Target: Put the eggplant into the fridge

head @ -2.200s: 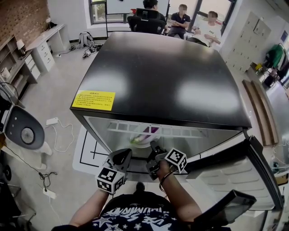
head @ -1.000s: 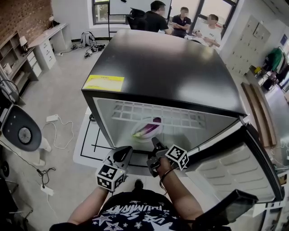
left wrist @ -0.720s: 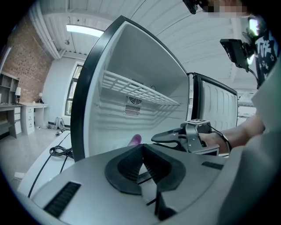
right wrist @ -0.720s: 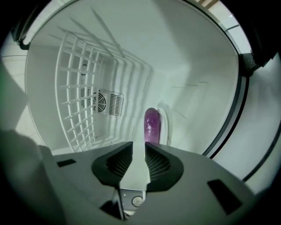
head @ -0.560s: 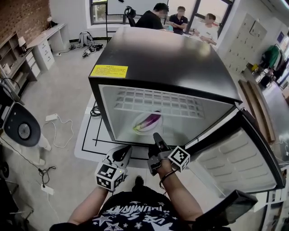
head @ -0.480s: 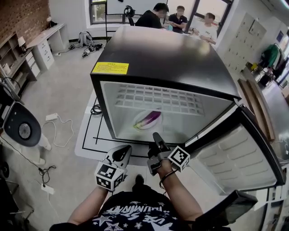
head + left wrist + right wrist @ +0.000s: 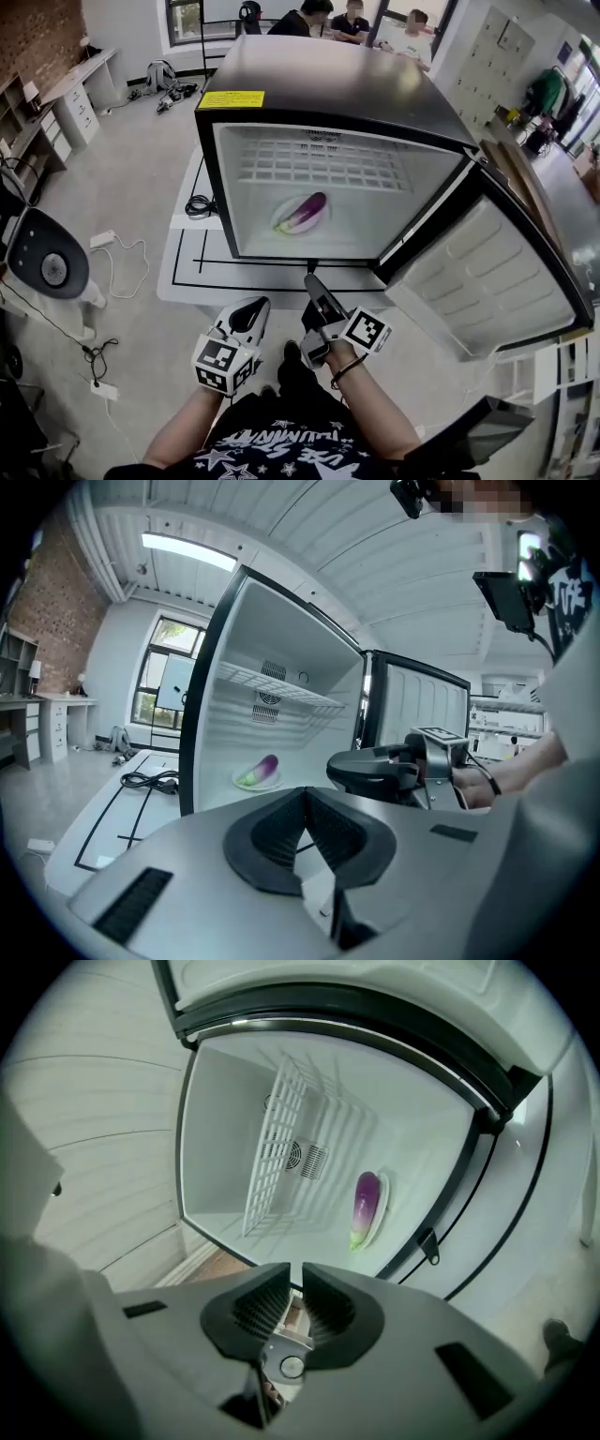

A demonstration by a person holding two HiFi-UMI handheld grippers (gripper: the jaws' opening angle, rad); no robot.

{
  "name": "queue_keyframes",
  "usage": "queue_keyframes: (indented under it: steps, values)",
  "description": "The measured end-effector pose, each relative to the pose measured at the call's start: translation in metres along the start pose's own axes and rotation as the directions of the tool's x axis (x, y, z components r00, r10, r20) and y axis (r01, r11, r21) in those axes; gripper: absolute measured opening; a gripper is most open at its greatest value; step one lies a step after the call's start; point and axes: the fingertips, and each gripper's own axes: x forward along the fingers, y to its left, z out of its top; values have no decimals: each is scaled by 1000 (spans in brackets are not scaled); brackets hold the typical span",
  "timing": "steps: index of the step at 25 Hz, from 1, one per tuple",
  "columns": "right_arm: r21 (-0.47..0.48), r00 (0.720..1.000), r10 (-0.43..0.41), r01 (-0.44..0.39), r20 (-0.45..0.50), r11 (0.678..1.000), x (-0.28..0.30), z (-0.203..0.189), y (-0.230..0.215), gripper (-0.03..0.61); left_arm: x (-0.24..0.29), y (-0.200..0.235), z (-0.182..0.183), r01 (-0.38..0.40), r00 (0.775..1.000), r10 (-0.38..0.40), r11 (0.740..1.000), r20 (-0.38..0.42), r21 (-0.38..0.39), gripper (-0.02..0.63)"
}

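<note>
The purple eggplant (image 7: 307, 208) lies on a white plate (image 7: 284, 225) on the floor of the open black fridge (image 7: 328, 84). From the left gripper view the eggplant (image 7: 265, 765) and plate (image 7: 251, 781) show deep inside; the right gripper view has the eggplant (image 7: 365, 1199) beside the wire shelf (image 7: 272, 1147). My left gripper (image 7: 253, 310) (image 7: 302, 795) hangs in front of the fridge, shut and empty. My right gripper (image 7: 311, 281) (image 7: 295, 1275) sits just outside the fridge's lower edge, shut with nothing held.
The fridge door (image 7: 487, 272) stands swung open to the right. A white mat with black lines (image 7: 187, 272) lies under the fridge, with a cable (image 7: 122, 255) on the floor at left. A grey round device (image 7: 45, 264) stands at far left. People (image 7: 352, 11) sit behind the fridge.
Both grippers have drawn back from the fridge opening toward the person. More of the fridge's inside shows. The eggplant stays on its plate.
</note>
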Motion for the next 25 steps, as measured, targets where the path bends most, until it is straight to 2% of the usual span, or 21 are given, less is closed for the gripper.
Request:
queue_keyframes:
  steps: [6,7,10,15,18,25]
  values:
    - [-18,1000,-8,8,-7,1000,-35,-28,10,38,-14,-20,-11,45,999,-45,999,0,-13,9]
    - [-36,1000,-21,21,-16,999,-41,-33,10,14,-15,-22,-12,46,999,-46,999,3,-17,9]
    - [-125,998,-58,53,-40,991,-57,-42,11,8,-15,-27,-13,57,998,-57,998,7,-27,9]
    - [-329,992,-119,97,-47,939,-75,-48,17,8,-12,-37,-21,79,997,-80,997,-9,-24,9]
    - [-406,989,-129,89,-71,910,-83,-53,19,8,-11,-43,-30,73,997,-74,996,-20,-47,9]
    - [-398,994,-65,24,-91,917,-118,-57,28,8,-22,-77,-39,51,998,-53,998,-34,-44,9]
